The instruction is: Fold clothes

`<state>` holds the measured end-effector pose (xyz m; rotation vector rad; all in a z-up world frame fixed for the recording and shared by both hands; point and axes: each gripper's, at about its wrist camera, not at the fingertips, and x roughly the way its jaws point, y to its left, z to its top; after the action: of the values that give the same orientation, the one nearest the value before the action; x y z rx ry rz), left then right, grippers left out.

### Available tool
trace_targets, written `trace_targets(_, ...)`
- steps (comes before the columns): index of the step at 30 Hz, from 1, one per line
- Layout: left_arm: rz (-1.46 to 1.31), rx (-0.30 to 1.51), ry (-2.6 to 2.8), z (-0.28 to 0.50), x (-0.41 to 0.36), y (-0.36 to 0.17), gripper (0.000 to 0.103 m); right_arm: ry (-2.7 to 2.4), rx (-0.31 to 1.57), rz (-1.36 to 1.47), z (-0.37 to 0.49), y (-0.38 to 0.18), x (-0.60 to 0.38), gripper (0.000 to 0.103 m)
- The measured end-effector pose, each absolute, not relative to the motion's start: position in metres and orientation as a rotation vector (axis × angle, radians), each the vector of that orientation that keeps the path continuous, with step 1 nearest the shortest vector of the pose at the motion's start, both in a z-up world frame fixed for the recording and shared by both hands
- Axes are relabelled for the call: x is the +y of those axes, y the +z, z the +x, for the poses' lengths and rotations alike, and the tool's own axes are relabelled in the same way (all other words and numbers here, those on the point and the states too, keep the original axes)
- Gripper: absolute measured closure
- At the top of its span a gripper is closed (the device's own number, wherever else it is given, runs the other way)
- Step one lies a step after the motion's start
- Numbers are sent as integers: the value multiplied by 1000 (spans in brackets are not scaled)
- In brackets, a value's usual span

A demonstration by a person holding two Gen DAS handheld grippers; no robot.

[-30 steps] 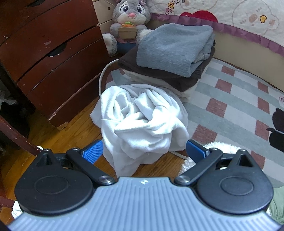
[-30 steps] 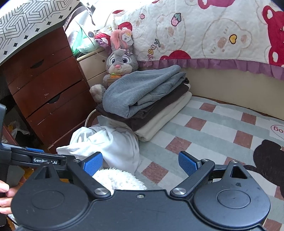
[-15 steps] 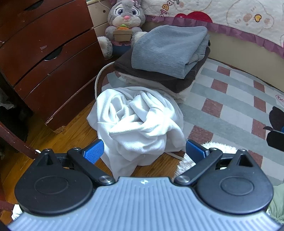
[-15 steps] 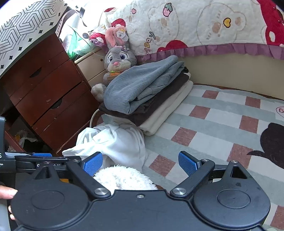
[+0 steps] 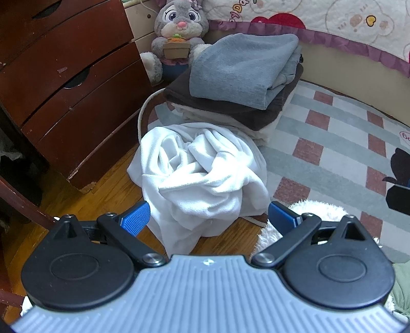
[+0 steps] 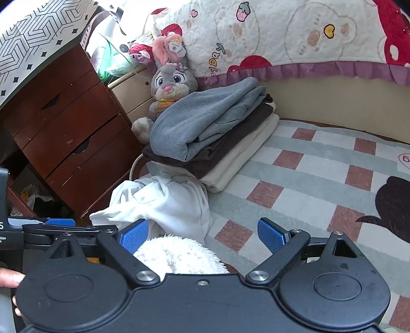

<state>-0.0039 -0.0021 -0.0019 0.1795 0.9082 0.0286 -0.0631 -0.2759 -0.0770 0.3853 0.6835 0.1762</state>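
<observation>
Two open grippers over one crumpled white garment

Left gripper: blue pads spread wide, nothing between them. It sits at the lower middle of the left wrist view, aimed at the white garment, which lies bunched and twisted in the centre of that frame, partly on the wooden floor and partly on the edge of the checked rug. No contact seen between pads and cloth.

Right gripper: jaws likewise wide apart and empty, lower middle of the right wrist view. A fluffy white item shows just in front of it, between the pads; what it is I cannot tell. The same white garment appears left of centre in this view, beyond the fluffy item.

Folded stack, upper centre of the left wrist view, just beyond the white garment: grey piece on top, dark brown beneath, cream at the bottom. It rests on the rug's far corner.

Plush rabbit sits at the top of the frame, behind the stack and touching it. Dark wooden drawers fill the upper left. Quilted bedspread with a purple frill runs across the upper right.

A person's fingers show at the far left edge of the right wrist view, beside the left gripper's body.
</observation>
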Motion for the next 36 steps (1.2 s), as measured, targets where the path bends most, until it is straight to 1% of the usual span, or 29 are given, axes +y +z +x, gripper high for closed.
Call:
trace_targets(15, 180, 900, 9, -8, -5, 3, 3, 177, 685, 388, -65, -79, -275, 8)
trace_targets(26, 149, 920, 15, -1, 2, -7, 3, 166, 703, 402, -62, -88, -279, 8)
trace_targets(33, -42, 907, 44, 15, 44, -25, 3, 181, 718, 411, -59, -96, -278, 8)
trace_targets(34, -72, 905, 48, 18, 51, -28, 3, 193, 723, 420, -57, -98, -278, 9)
trace_targets(36, -132, 902, 57, 23, 65, -35, 3, 206, 746, 436, -48, -100, -278, 26)
